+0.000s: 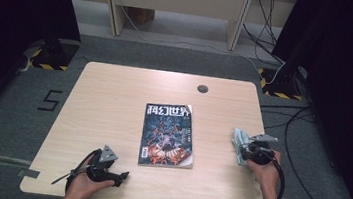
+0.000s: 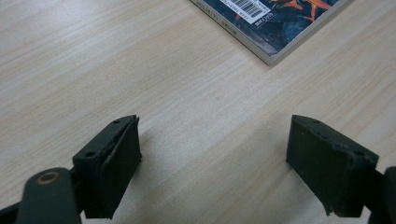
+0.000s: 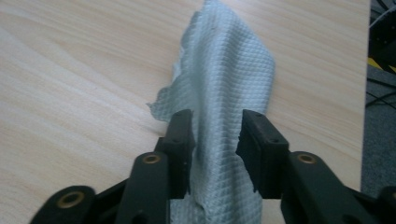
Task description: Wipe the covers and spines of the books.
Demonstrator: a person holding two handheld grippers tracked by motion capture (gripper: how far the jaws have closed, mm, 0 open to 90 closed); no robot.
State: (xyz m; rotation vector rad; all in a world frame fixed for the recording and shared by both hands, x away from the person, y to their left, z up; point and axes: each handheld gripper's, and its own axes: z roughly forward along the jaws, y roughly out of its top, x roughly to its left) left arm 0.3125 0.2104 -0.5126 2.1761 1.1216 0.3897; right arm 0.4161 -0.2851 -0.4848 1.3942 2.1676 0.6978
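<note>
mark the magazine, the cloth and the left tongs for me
magazine [image 1: 168, 135], high view, middle of the cover
cloth [image 3: 229, 84], right gripper view, flat stretch beyond the right tongs' jaws
left tongs [image 2: 212, 163], left gripper view, midway between the two jaw tips

Beyond our wooden table [image 1: 113, 102] we see grey carpet [image 1: 179, 57], yellow-black hazard-striped bases [image 1: 48, 59], black cables [image 1: 268, 24] and a pale desk frame [image 1: 175, 1]

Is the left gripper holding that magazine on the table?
No, the left gripper is open over bare table, and the magazine lies apart, ahead of it.
</note>
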